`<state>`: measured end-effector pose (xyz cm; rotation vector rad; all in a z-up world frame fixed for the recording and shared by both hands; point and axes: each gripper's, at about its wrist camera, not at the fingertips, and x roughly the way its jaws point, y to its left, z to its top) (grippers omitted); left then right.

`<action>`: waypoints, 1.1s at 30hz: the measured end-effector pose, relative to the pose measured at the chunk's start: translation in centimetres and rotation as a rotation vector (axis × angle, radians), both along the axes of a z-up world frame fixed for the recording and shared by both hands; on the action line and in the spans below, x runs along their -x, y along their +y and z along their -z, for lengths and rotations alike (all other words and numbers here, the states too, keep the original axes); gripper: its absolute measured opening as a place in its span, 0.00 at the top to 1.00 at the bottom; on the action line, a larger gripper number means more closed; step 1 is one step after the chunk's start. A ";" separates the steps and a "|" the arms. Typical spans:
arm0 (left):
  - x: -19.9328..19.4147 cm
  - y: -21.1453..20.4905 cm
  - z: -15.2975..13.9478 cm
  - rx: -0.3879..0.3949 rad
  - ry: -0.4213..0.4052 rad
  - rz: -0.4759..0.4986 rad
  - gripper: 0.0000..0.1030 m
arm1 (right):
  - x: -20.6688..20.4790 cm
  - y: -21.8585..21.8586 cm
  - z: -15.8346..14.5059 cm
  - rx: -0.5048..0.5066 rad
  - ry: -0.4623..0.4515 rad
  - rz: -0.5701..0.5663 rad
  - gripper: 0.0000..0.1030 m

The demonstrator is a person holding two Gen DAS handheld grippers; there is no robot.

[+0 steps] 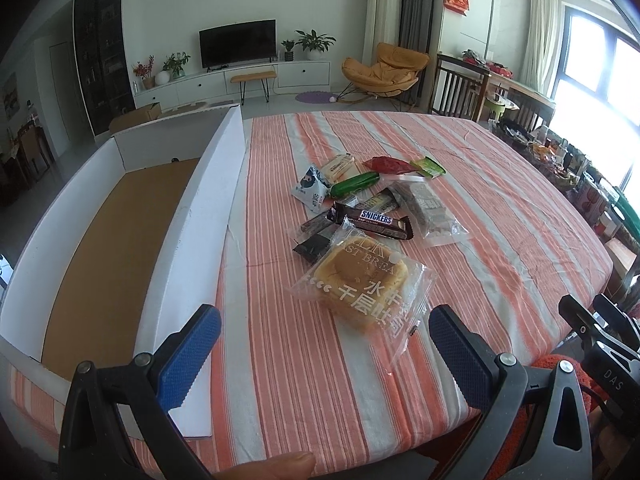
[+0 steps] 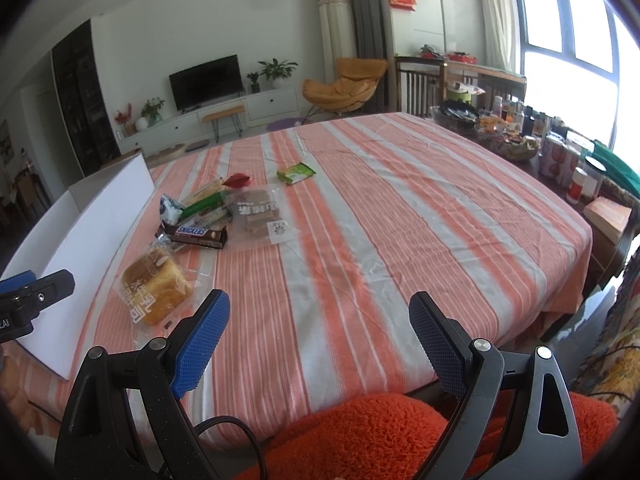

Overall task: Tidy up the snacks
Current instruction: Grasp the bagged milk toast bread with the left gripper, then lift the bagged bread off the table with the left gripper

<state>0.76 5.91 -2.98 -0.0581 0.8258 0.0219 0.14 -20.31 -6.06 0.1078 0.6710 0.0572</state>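
Observation:
A pile of snacks lies on the striped tablecloth (image 1: 500, 200). Nearest is a bagged bread (image 1: 362, 284), also in the right wrist view (image 2: 156, 292). Behind it lie a Snickers bar (image 1: 376, 221) (image 2: 196, 234), a clear bag of wafers (image 1: 430, 208) (image 2: 260, 216), a green stick pack (image 1: 356, 183), a red packet (image 1: 386, 165) and a green packet (image 2: 296, 173). An open white cardboard box (image 1: 208, 208) with a brown floor stands left of the pile. My left gripper (image 1: 324, 334) is open just short of the bread. My right gripper (image 2: 320, 320) is open over bare cloth, right of the bread.
Jars, bottles and bowls crowd the table's right edge (image 2: 520, 136). An orange fuzzy cushion (image 2: 360, 436) lies below the right gripper at the near table edge. Wooden chairs (image 1: 456, 84) stand beyond the far side.

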 end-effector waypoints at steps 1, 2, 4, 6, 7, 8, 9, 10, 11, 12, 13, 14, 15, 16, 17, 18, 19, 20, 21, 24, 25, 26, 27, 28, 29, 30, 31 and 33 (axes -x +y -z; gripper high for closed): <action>-0.3 0.2 0.3 0.008 0.021 0.008 0.00 | 0.0 -0.1 0.1 -0.003 0.005 -0.001 0.09; -0.7 0.2 0.6 0.016 0.047 0.022 0.00 | 0.1 -0.2 0.1 -0.004 0.009 -0.003 0.09; -1.5 -0.2 1.1 0.032 0.078 0.041 0.00 | 0.2 -0.2 0.1 -0.002 0.012 -0.009 0.09; -2.8 -0.9 1.4 0.065 0.106 0.060 0.00 | 0.3 -0.2 0.0 0.000 0.010 -0.013 0.09; -3.9 -1.3 1.4 0.094 0.127 0.062 0.00 | 0.3 -0.2 0.0 0.000 0.009 -0.014 0.09; -5.2 -1.6 1.5 0.129 0.150 0.059 0.00 | 0.4 -0.3 -0.1 -0.002 0.010 -0.014 0.09; -6.5 -2.0 1.6 0.156 0.174 0.047 0.00 | 0.3 -0.3 0.0 -0.003 0.012 -0.016 0.09; -8.0 -2.4 1.8 0.174 0.204 0.019 0.00 | 0.3 -0.3 0.0 -0.004 0.015 -0.017 0.09; -9.4 -2.7 2.1 0.184 0.228 -0.016 0.00 | 0.3 -0.2 0.0 -0.004 0.017 -0.018 0.09; -10.9 -2.9 2.6 0.190 0.251 -0.053 0.00 | 0.3 -0.3 0.0 -0.004 0.017 -0.020 0.09; -12.2 -3.2 3.4 0.184 0.280 -0.092 0.00 | 0.3 -0.4 0.0 -0.004 0.014 -0.021 0.09; -13.3 -3.3 4.3 0.162 0.310 -0.132 0.00 | 0.4 -0.4 0.0 -0.005 0.011 -0.022 0.09; -14.1 -3.4 5.3 0.132 0.342 -0.166 0.00 | 0.4 -0.5 0.0 -0.007 0.009 -0.024 0.09; -14.6 -3.3 6.4 0.103 0.375 -0.192 0.00 | 0.4 -0.6 0.0 -0.009 0.008 -0.026 0.09; -14.7 -3.1 7.4 0.076 0.403 -0.211 0.00 | 0.5 -0.7 0.0 -0.012 0.009 -0.028 0.09; -14.4 -2.8 8.0 0.062 0.411 -0.215 0.00 | 0.5 -0.8 0.0 -0.015 0.010 -0.030 0.09; -13.8 -2.4 8.3 0.064 0.399 -0.204 0.00 | 0.5 -0.9 0.0 -0.018 0.011 -0.033 0.09; -13.1 -2.0 8.5 0.049 0.393 -0.192 0.00 | 0.4 -1.0 0.0 -0.024 0.012 -0.034 0.09; -12.5 -1.7 8.6 0.030 0.393 -0.177 0.00 | 0.4 -1.2 0.1 -0.031 0.013 -0.036 0.09; -10.9 -0.9 8.8 -0.019 0.403 -0.128 0.00 | -0.1 -1.5 0.4 -0.061 0.032 -0.040 0.09; -10.5 -0.5 8.9 -0.029 0.404 -0.117 0.00 | -0.3 -1.5 0.4 -0.068 0.039 -0.041 0.09; -10.3 -0.3 9.1 -0.043 0.404 -0.108 0.00 | -0.4 -1.6 0.5 -0.072 0.044 -0.042 0.09; -10.0 -0.1 9.4 -0.059 0.404 -0.100 0.00 | -0.4 -1.5 0.6 -0.073 0.046 -0.043 0.09; -9.8 0.1 9.9 -0.074 0.406 -0.097 0.00 | -0.3 -1.4 0.6 -0.071 0.046 -0.043 0.09; -9.7 0.3 10.4 -0.075 0.418 -0.100 0.00 | -0.3 -1.3 0.6 -0.066 0.044 -0.044 0.09; -9.5 0.7 10.8 -0.058 0.426 -0.102 0.00 | -0.2 -1.3 0.5 -0.060 0.042 -0.044 0.09; -9.2 1.1 10.9 -0.028 0.412 -0.110 0.00 | -0.1 -1.2 0.5 -0.054 0.039 -0.044 0.09; -8.8 1.8 11.2 0.010 0.411 -0.127 0.00 | 0.1 -1.2 0.4 -0.044 0.035 -0.041 0.09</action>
